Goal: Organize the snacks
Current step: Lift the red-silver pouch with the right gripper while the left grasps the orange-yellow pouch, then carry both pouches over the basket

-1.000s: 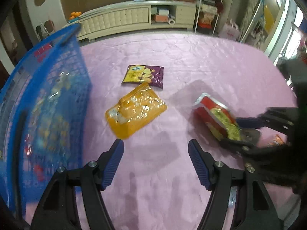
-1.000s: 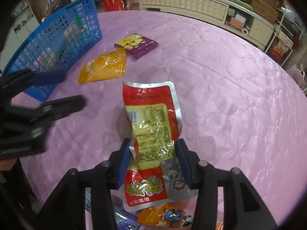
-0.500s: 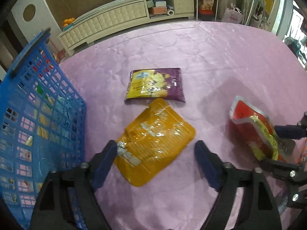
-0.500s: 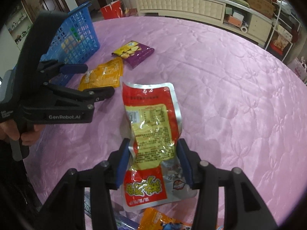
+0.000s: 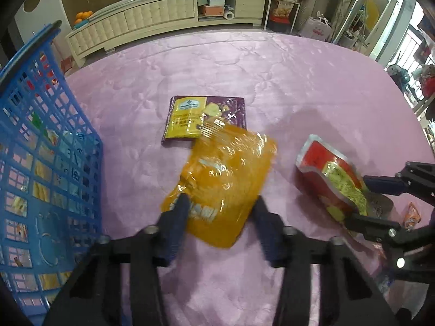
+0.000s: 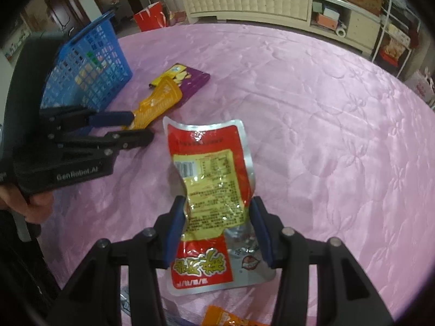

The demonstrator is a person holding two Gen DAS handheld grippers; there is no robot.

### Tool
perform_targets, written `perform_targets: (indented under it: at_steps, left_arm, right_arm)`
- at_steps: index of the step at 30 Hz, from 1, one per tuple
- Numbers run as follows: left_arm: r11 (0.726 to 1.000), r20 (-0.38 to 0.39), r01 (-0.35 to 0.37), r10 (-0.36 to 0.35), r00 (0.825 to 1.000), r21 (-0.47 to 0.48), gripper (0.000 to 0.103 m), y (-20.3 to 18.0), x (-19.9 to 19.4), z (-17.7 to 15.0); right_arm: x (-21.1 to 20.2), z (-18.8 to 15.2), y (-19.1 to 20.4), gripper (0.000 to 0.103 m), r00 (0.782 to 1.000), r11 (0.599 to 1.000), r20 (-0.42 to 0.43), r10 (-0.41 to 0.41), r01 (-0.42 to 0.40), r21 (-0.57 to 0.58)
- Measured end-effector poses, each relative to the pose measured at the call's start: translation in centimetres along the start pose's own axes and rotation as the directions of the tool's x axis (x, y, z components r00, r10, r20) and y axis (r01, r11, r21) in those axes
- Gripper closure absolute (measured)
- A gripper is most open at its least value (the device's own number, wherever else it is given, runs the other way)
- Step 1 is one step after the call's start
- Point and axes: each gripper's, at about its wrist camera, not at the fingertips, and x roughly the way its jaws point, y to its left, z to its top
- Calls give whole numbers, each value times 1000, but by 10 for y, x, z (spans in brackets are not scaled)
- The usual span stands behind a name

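Left gripper [image 5: 220, 212] jaws just closing, pinching yellow pouch [image 5: 225, 179]; right gripper [image 6: 217, 222] pinching red pouch [image 6: 212, 190]. Risk: slick film slipping before basket [image 5: 46, 163] at nine o'clock.

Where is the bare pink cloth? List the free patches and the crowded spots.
Free: the wide stretch of pink quilted tablecloth beyond and right of the red foil snack pouch. Also the strip between the purple chip packet and the table's far edge.

Crowded: between the blue plastic basket and red pouch, where the orange plastic pouch overlaps the purple packet.
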Motion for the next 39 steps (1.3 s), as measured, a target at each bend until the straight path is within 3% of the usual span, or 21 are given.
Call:
perform_targets:
  at_steps: [3,4,5,11,20,21,22,24,31,39]
  left_arm:
    - [1000,3,-4,4,1000,3,69,-2,2,0]
    - [1000,5,-18,18,1000,-6,87,-2,1,0]
    - [1000,-2,-10,10,1000,-21,89,-1,-1,0]
    - [999,8,24,-24,1000,-22,93,-11,-13,-22]
    - [998,37,66,-65,997,-11,93,-33,-43,-58]
    - [998,40,68,-68,997,-12,93,-34,-46,-60]
    - [997,45,74,-73,996,-15,93,-35,-50,-63]
    - [996,56,84,-83,995,-21,93,-37,-60,-71]
    - [994,73,90,-86,994,-56,93,-28,-81,-84]
    - [993,125,98,-90,988,-58,93,-22,-120,-97]
  right_arm:
    - [1,-1,0,52,1000,1000,8,-10,10,3]
    - [1,-2,2,53,1000,1000,14,-21,21,-7]
    - [1,-3,3,54,999,1000,23,-27,27,-11]
    - [-2,-12,10,60,995,998,71,-63,64,-9]
    - [-25,-28,31,73,993,999,112,-43,43,-4]
    - [-28,-28,33,76,993,999,114,-41,41,0]
    - [-32,-29,34,101,991,999,123,-43,43,3]
    - [-40,-28,37,101,994,1000,113,-5,4,12]
    - [-39,-33,44,101,995,999,92,-31,29,26]
    - [-91,-27,84,102,975,992,202,-96,110,-61]
